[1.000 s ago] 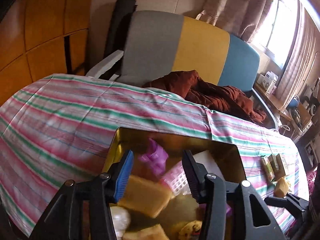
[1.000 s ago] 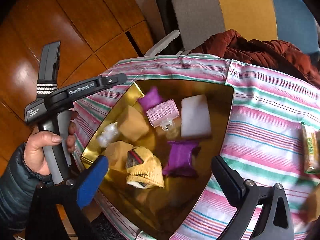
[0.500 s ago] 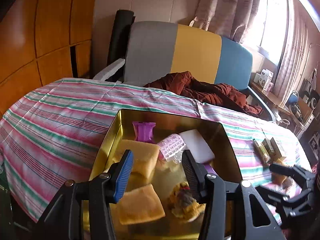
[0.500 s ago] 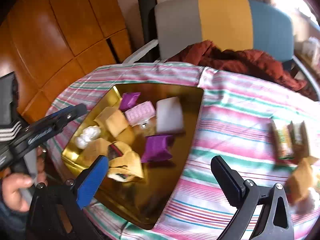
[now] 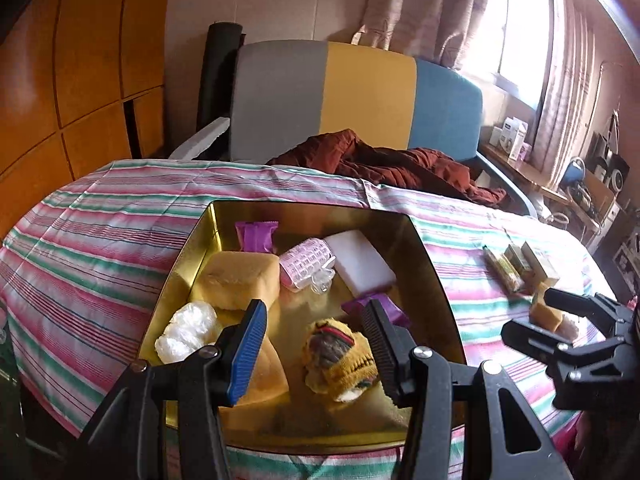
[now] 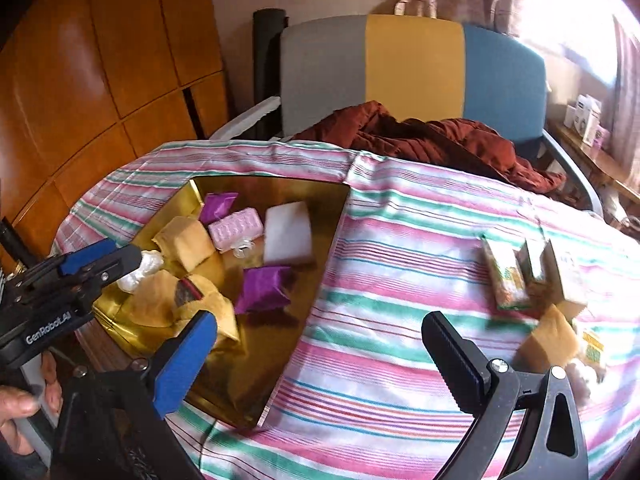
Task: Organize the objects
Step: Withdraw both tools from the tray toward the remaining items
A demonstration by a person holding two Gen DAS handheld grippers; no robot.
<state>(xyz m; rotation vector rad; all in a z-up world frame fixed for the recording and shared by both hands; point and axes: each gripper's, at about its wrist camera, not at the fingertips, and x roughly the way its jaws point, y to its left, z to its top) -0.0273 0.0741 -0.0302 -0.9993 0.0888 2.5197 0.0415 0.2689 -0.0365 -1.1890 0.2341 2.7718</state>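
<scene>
A gold tray (image 5: 188, 248) on the striped cloth holds yellow sponges (image 5: 240, 278), purple packets (image 5: 258, 236), a pink roller (image 5: 304, 262), a white block (image 5: 360, 262), a clear plastic wad (image 5: 186, 330) and a yellow knitted piece (image 5: 340, 354). My left gripper (image 5: 316, 344) hangs open above the tray's near end with nothing in it; it also shows in the right wrist view (image 6: 92, 264). My right gripper (image 6: 320, 360) stands wide open over the cloth just right of the tray (image 6: 260, 360). Small cartons (image 6: 504, 276) and a loose yellow sponge (image 6: 552, 340) lie further right.
A grey, yellow and blue chair (image 5: 360, 96) with a rust-red blanket (image 5: 400, 160) stands behind the table. Wooden panels (image 5: 80, 80) fill the left side. A cluttered shelf (image 5: 516, 140) runs under the window at the right.
The left gripper drew back from the tray, so more of its contents show. The right gripper swung right, bringing the cartons and loose sponge into view. Both stayed open.
</scene>
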